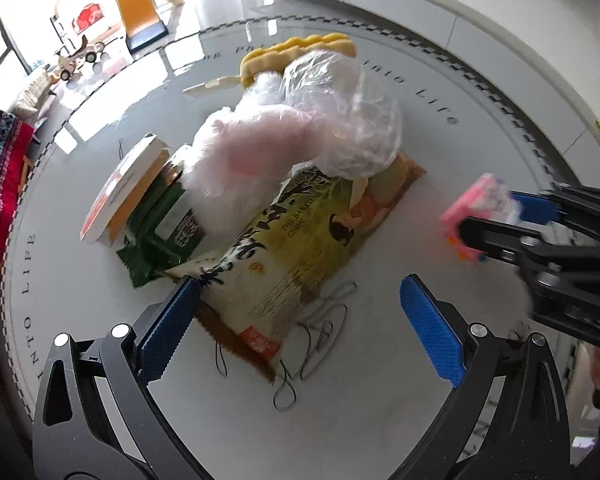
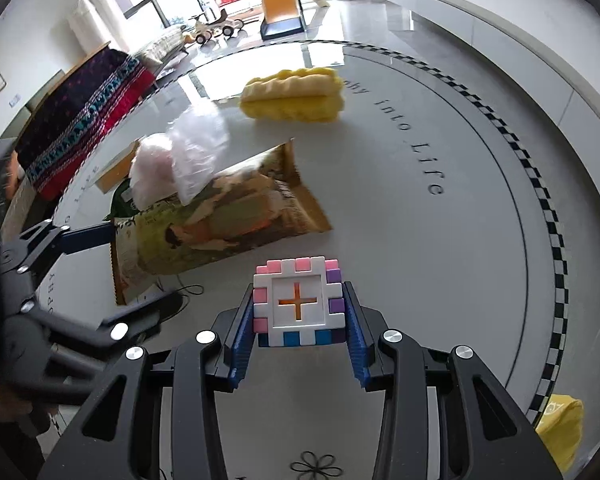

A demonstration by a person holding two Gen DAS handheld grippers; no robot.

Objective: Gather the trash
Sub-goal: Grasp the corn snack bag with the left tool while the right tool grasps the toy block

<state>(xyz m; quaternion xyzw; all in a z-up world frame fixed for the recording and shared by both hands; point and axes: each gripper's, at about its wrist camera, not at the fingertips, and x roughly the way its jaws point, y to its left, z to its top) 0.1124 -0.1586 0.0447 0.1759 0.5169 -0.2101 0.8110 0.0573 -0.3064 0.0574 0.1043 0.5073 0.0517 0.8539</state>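
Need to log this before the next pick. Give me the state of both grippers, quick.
Left gripper: open, holding nothing; its jaws straddle the corner of the snack bag.
Right gripper: shut on the pastel block cube.

Flat olive snack bag [image 1: 300,240] beneath crumpled clear plastic bag [image 1: 340,120], green wrapper [image 1: 160,236] alongside
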